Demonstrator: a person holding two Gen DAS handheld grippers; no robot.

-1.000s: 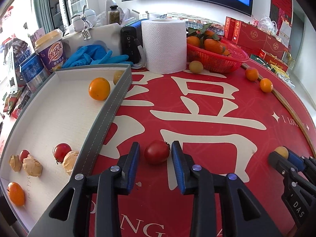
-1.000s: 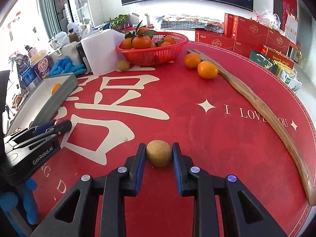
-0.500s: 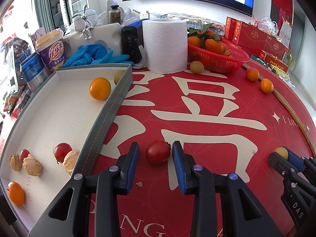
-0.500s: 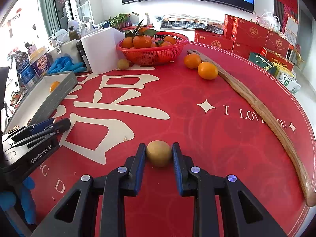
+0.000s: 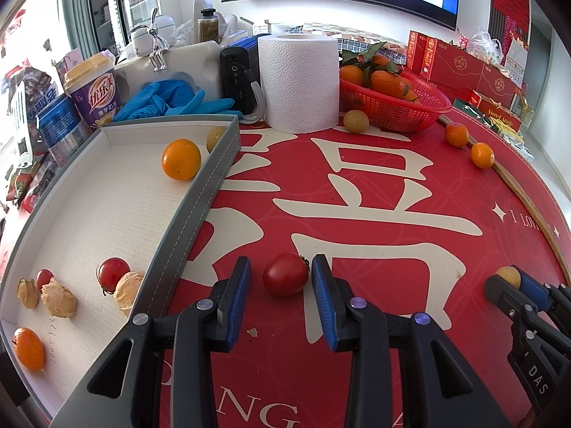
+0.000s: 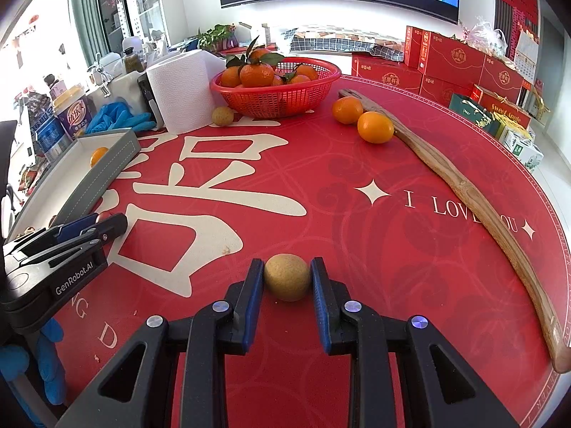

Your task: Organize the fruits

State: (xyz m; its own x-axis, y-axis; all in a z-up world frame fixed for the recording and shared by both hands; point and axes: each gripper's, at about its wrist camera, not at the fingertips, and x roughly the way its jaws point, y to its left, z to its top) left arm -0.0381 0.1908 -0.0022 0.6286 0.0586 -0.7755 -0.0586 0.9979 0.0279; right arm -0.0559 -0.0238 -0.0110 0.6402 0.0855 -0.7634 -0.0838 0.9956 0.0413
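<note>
Left wrist view: left hand-held gripper (image 5: 280, 281) has its jaws apart, straddling a red cherry tomato (image 5: 285, 274) that sits on the red worktop (image 5: 374, 192); clear gap on the left side, the right pad is close but contact can't be confirmed, so it reads as not gripped. Probably lined up this way so the jaws can close on the tomato's widest part and carry it to the tray (image 5: 200, 192) just beside, to the left. The tray holds a large orange (image 5: 181, 159) and a yellowish fruit (image 5: 215, 136) at the far end; near end has two small tomatoes (image 5: 113, 273), tan husked fruits (image 5: 58, 299) and a small orange (image 5: 29, 348), so like seems grouped with like. Red basket (image 5: 410, 114) at the back holds leafy mandarins; a loose brownish fruit (image 5: 355, 121) lies in front of it, and two loose oranges (image 5: 482, 155) are far right. The right hand-held gripper shows at the right edge, clamped on a small round fruit. Right wrist view: right hand-held gripper (image 6: 287, 281) is clamped on a tan round fruit (image 6: 287, 276), both pads pressing its sides, low over the worktop; whether it's lifted off I can't tell. Side grip at mid-height likely keeps it from rolling out. The basket is full of mandarins here, and two oranges rest against a wooden stick (image 6: 464, 185).
</note>
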